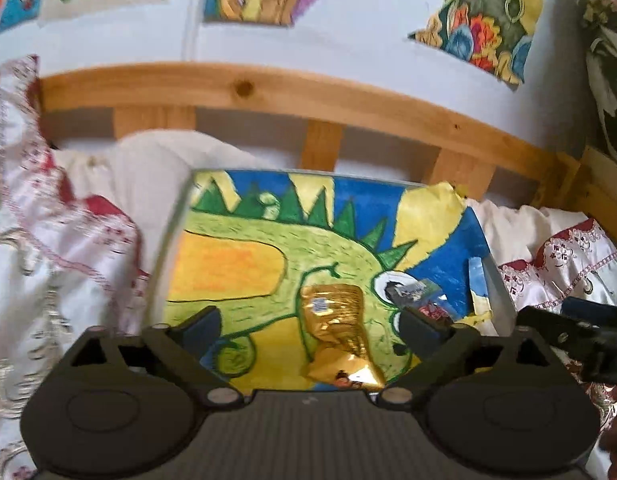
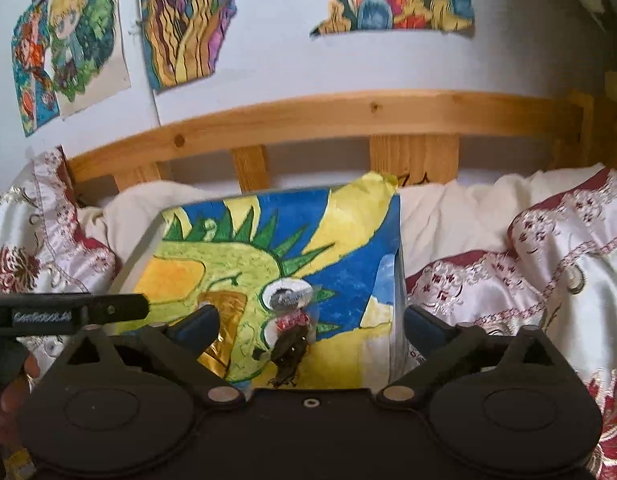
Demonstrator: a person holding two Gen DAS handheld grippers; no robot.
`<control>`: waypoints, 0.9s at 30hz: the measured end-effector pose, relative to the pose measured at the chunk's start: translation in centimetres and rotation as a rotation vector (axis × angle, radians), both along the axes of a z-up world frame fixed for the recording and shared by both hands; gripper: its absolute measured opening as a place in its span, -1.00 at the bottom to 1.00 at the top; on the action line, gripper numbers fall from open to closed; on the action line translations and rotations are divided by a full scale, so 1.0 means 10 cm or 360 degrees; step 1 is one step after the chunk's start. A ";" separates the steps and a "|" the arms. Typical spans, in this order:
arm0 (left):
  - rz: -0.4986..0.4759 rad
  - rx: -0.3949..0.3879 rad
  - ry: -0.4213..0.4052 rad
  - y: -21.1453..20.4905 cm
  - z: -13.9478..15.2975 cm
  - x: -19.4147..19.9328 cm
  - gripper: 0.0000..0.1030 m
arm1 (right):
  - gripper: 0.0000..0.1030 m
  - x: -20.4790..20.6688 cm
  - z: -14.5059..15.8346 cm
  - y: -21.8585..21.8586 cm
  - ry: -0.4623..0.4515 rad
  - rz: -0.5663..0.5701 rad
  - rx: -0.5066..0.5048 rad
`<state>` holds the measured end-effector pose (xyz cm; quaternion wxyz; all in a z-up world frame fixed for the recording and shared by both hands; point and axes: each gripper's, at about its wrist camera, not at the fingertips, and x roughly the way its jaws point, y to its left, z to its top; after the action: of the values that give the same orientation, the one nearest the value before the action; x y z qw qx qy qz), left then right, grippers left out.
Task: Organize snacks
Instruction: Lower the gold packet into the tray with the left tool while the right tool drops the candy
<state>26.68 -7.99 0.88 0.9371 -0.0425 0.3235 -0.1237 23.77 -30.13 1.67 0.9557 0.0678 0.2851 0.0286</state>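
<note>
A gold foil snack packet (image 1: 338,332) lies on a painted board with a green dragon (image 1: 244,256). My left gripper (image 1: 310,330) is open, its fingers on either side of the gold packet, just above it. A clear packet of dark snack with a red and silver label (image 2: 290,332) lies further right on the board (image 2: 348,240); it also shows in the left wrist view (image 1: 418,294). My right gripper (image 2: 308,330) is open around this packet. The gold packet (image 2: 224,320) sits behind the right gripper's left finger.
The board rests on a bed with a white and red embroidered cover (image 2: 528,272). A wooden headboard (image 1: 268,92) runs behind, below a wall hung with coloured drawings (image 2: 180,20). The right gripper's body (image 1: 580,336) is at the left view's right edge.
</note>
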 end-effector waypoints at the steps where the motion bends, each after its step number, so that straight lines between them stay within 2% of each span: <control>1: 0.0009 0.0001 -0.0018 0.02 0.02 -0.05 0.96 | 0.99 -0.04 0.03 0.01 -0.0015 -0.0005 0.0004; 15: 0.0084 0.0034 -0.0191 0.26 0.27 -0.79 0.99 | 0.99 -0.72 0.33 0.22 -0.0231 -0.0010 0.0010; 23: 0.0073 0.0060 -0.0197 0.50 0.35 -1.24 0.99 | 0.99 -1.13 0.42 0.37 -0.0367 0.0060 -0.0003; 27: 0.0080 0.0111 -0.0251 0.59 0.34 -1.46 0.99 | 0.99 -1.32 0.47 0.45 -0.0432 0.0015 -0.0050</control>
<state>12.03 -2.14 4.26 0.9634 -0.0079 0.2516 -0.0918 10.57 -25.60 6.34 0.9863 0.0468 0.1538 0.0376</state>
